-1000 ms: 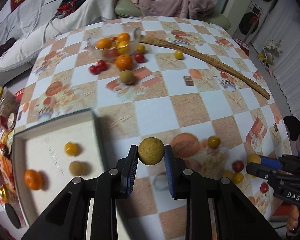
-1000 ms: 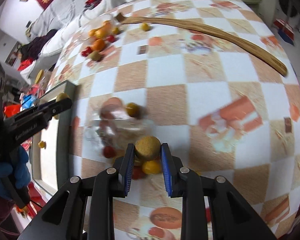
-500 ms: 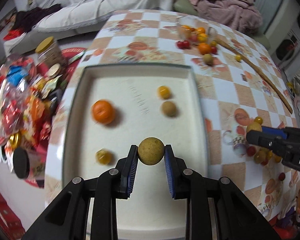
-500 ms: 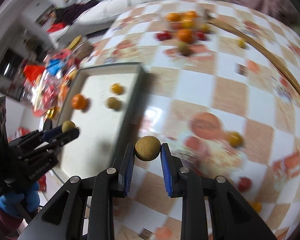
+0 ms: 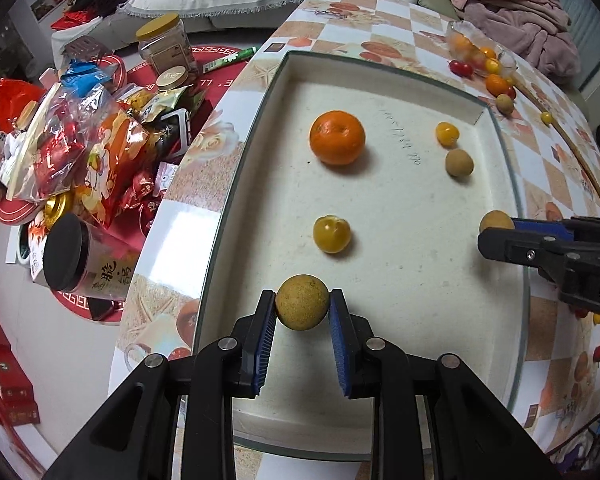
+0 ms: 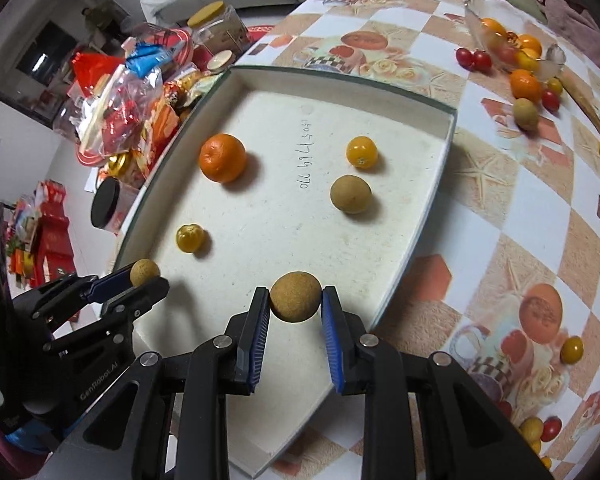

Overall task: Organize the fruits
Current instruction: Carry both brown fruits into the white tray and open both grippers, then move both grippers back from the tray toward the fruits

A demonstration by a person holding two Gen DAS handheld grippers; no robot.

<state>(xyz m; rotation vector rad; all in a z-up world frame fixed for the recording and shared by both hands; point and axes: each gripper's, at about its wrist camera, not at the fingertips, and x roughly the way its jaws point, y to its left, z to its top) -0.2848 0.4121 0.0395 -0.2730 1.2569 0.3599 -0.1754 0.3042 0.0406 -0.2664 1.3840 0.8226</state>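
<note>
Left tongs [image 5: 302, 307] and right tongs [image 6: 295, 297] each clamp a small, light, thin-shelled longan across its middle, above the tray [image 6: 420, 216].

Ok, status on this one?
Left gripper shut on brown fruit, right gripper likewise. Both over tray. Nothing blocking.
</note>
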